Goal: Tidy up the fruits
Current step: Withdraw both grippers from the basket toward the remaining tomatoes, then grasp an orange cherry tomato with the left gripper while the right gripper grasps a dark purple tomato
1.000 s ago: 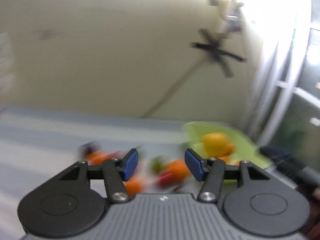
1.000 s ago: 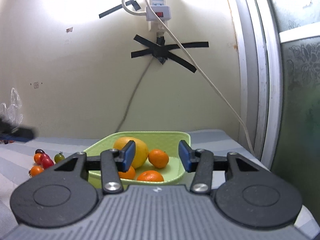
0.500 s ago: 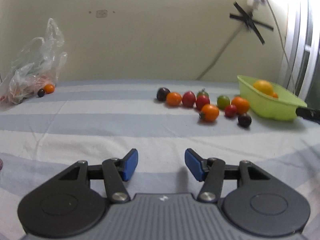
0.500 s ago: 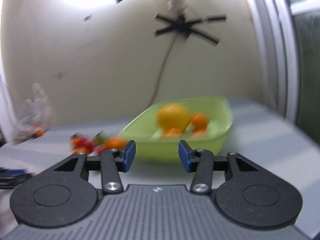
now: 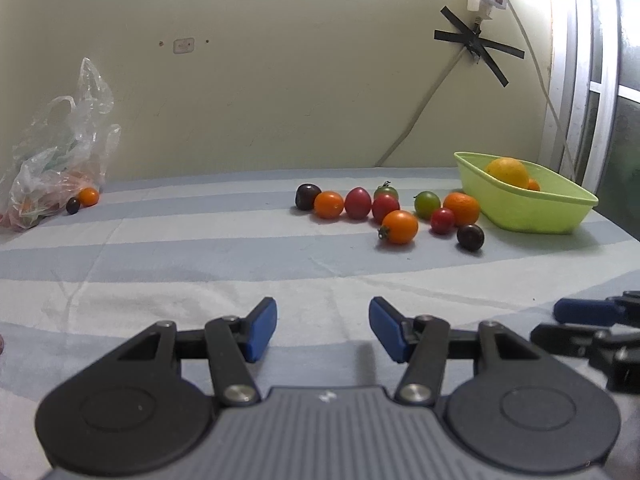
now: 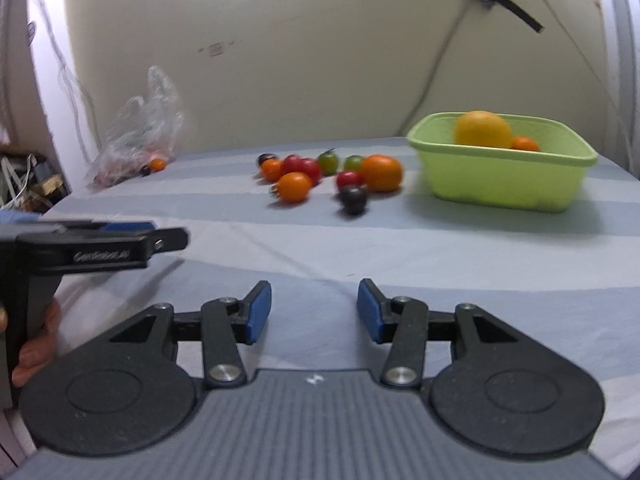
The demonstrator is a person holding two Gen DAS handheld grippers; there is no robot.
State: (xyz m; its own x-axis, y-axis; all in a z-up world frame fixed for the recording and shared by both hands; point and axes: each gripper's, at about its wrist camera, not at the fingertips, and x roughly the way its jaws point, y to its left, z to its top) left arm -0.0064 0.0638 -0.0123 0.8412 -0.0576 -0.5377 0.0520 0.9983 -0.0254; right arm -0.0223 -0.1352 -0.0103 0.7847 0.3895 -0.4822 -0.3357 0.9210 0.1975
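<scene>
Two hand-held grippers over a striped blue-and-white cloth (image 5: 160, 256); positions are given relative to the green tub (image 5: 532, 208), which stands at the far right of the cloth, close to the wall. Left gripper (image 5: 322, 330): blue pads apart, nothing between them, well short of the tub and aimed at bare cloth. Right gripper (image 6: 314, 312): pads likewise apart and empty, nearer the tub's side of the cloth; in the left wrist view its blue fingertip appears at the right edge. In the right wrist view the left gripper is seen side-on at the far left, with the person's hand (image 6: 38, 344) around its handle.

Inside the tub: a large yellow-orange citrus fruit (image 5: 507, 173) and, behind it, a small orange fruit (image 6: 525, 144). Just left of the tub, on the cloth, lies a loose cluster of small fruits. Nearest the tub is a mandarin (image 5: 461, 209), with a red tomato (image 5: 442, 220) and a dark tomato (image 5: 470, 237) just beside it. Farther from the tub come a green tomato (image 5: 427, 205), an orange tomato (image 5: 399, 227) with its stem end turned away from the tub, two red ones, a green-red one behind them, another orange one and a dark one (image 5: 307, 196) at the cluster's far end.

Well apart from the tub, at the opposite end of the cloth, a crumpled clear plastic bag (image 5: 56, 168) leans by the wall, with two more small fruits at its edge. On the wall above the tub, black tape (image 5: 480, 46) crosses over a white cable.
</scene>
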